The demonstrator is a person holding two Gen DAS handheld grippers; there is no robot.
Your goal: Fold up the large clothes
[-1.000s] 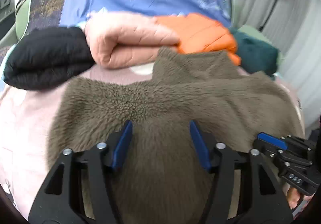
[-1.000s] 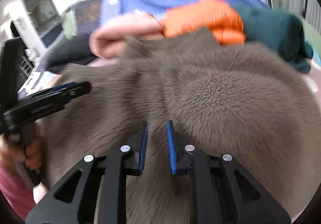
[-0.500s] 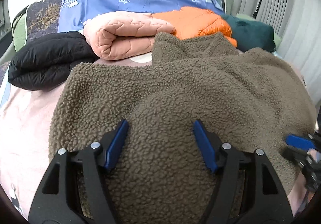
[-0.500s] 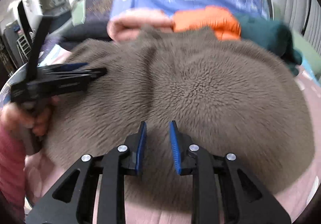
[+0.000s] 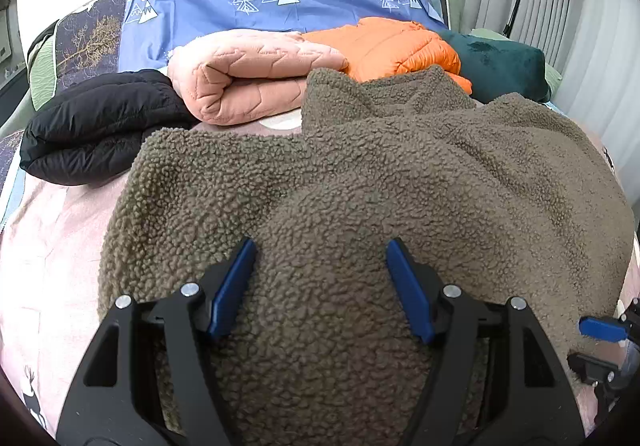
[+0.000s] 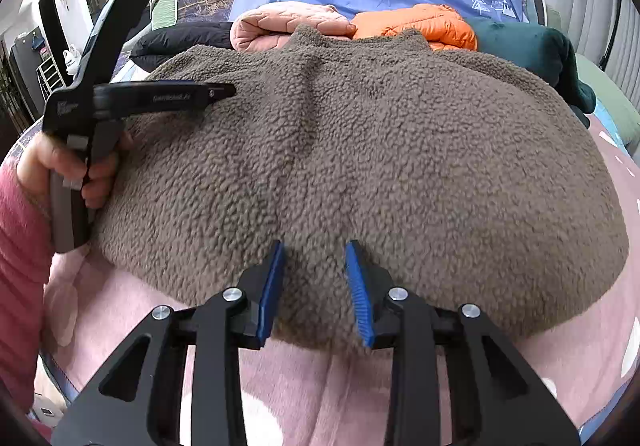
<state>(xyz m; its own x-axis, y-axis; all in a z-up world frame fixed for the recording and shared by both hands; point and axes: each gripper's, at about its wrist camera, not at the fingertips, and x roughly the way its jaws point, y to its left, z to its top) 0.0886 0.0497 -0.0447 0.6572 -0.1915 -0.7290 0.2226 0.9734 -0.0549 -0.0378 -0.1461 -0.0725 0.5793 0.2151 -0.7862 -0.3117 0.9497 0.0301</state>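
Brown fleece garment [image 5: 360, 182] lies spread on the pink-covered bed [image 5: 52, 230], directly under the left hand-held gripper [image 5: 320, 282], jaws wide apart, and just ahead of the right hand-held gripper [image 6: 316, 282], jaws apart at its near hem, with folded jackets [image 5: 256, 82] beyond.

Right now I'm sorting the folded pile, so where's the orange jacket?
In both wrist views the orange jacket lies at the back of the bed, between the pink quilt on its left and the green bundle on its right.
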